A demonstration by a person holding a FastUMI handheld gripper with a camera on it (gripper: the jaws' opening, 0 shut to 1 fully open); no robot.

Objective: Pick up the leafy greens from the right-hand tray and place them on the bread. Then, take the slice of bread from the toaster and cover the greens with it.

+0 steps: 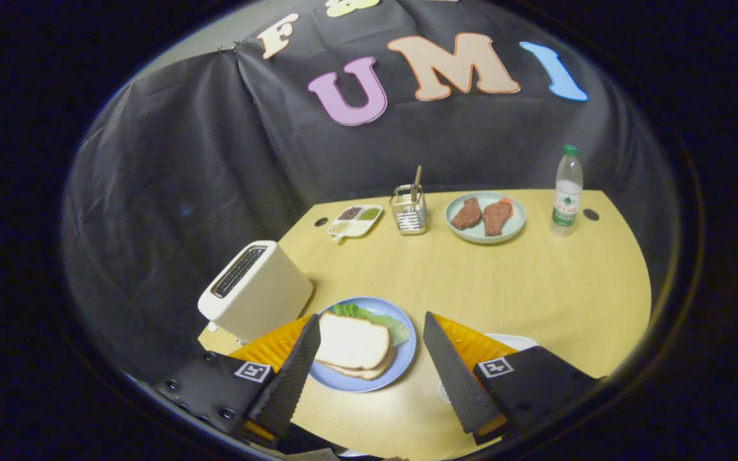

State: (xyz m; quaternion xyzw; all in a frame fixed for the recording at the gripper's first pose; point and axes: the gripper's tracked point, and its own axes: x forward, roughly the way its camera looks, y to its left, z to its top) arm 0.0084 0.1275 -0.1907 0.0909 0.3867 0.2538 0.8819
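The gripper was wide open and held nothing. Between its fingers, the top bread slice lay flat over the greens on the blue plate, right of the toaster

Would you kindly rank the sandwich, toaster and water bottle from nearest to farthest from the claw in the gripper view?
The claw is open.
1. Sandwich, between the fingers on the blue plate.
2. Toaster, beyond the left finger.
3. Water bottle, at the table's far right.

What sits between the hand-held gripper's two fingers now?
In the gripper view, the open hand-held gripper frames the blue plate, with stacked bread over greens.
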